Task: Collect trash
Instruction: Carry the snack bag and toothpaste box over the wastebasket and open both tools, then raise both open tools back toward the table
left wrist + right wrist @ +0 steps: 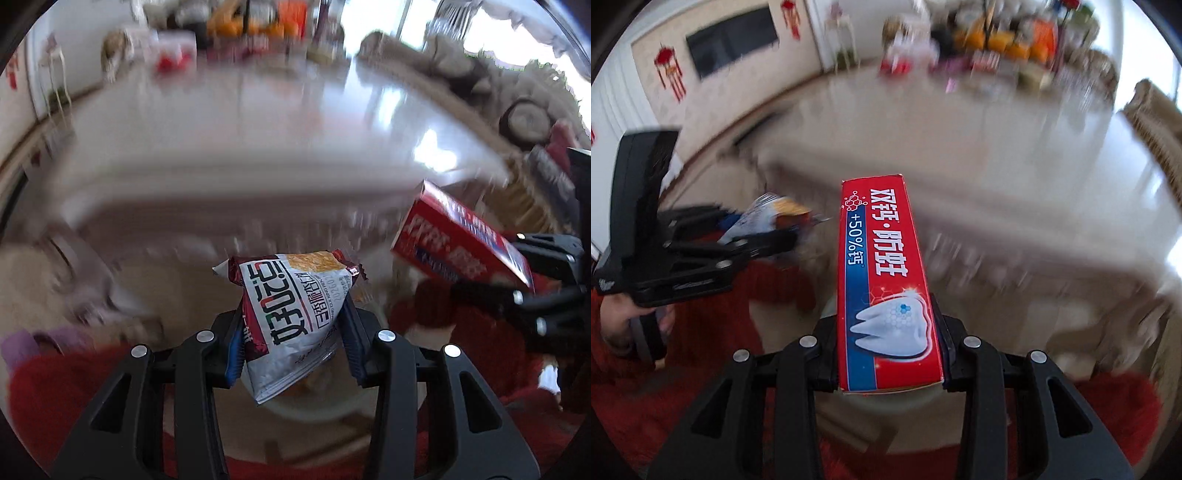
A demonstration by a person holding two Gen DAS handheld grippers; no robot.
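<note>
Item one: a snack wrapper (295, 317), white and dark red with printed characters and a yellow patch at its top, is pinched between the blue-lined fingers (233, 354) of the left tongs (291, 332). It stands crumpled above the fingers, clear of any support.

Item two: a toothpaste box (888, 291), red with a blue stripe and a white tooth graphic, is clamped at its near end by the right tongs (890, 354). The box is held lengthwise, its far end projecting forward and away from the camera.

Both items are seen together in each view: the box is carried just to the right of the wrapper in the left wrist view, and the left tongs with the wrapper are seen at the left of the right wrist view, gripped by a hand (628, 325) in a red sleeve (713, 317).

Setting: a pale glossy surface (258, 122) is shown beyond both items, heavily blurred. At its far end, assorted orange and red goods (1008, 40) are noted, possibly packaged food; detail cannot be made out. Red hanging ornaments (668, 70) are recorded on the wall.
</note>
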